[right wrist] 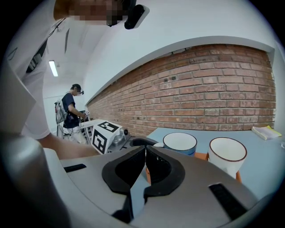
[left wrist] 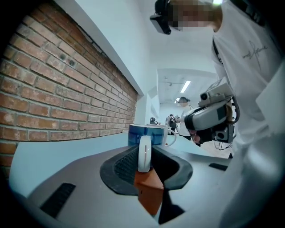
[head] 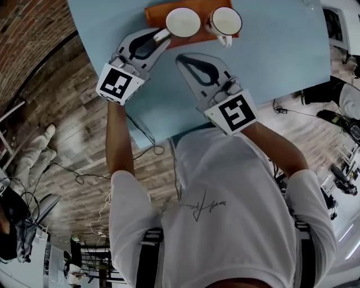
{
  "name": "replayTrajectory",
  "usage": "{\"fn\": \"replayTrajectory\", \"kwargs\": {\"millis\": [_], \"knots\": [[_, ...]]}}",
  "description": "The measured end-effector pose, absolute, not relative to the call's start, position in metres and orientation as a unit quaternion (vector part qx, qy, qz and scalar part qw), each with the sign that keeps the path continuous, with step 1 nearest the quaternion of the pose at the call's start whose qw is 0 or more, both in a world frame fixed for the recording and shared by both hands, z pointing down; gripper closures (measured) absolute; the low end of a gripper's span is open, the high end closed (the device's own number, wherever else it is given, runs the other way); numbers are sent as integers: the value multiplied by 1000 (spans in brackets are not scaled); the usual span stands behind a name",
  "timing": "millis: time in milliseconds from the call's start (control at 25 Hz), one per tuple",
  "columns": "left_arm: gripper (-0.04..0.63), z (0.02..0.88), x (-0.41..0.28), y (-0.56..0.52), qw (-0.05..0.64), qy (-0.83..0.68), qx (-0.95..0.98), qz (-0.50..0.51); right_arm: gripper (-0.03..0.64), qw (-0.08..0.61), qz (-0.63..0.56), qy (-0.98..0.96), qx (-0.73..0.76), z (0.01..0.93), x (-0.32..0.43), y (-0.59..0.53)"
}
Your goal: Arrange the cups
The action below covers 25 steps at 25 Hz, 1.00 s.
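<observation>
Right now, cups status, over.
Left gripper shut on handle of blue cup. Right gripper shut, empty. White cup beside, both on orange mat. Nothing in the way.

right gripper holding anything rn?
No, the right gripper has its jaws together, with nothing between them.

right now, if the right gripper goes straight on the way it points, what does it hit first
Probably the mat's near edge, as the right gripper tilts down; just behind is the blue cup, handle in the left gripper. Depth is unclear.
</observation>
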<state>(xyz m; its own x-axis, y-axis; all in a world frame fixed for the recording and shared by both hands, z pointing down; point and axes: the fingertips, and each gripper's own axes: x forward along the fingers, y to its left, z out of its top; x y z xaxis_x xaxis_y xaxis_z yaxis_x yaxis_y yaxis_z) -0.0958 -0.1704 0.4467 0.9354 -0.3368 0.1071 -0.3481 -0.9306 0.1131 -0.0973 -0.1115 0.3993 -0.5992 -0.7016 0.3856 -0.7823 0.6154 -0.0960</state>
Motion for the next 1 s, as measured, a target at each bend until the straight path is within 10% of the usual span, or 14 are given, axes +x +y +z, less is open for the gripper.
{"fn": "replayTrajectory", "kwargs": {"millis": [1000], "knots": [[541,439,-94,-162,60,-275,959,39,592,142,116,-886,427,390,-93,-113]]}}
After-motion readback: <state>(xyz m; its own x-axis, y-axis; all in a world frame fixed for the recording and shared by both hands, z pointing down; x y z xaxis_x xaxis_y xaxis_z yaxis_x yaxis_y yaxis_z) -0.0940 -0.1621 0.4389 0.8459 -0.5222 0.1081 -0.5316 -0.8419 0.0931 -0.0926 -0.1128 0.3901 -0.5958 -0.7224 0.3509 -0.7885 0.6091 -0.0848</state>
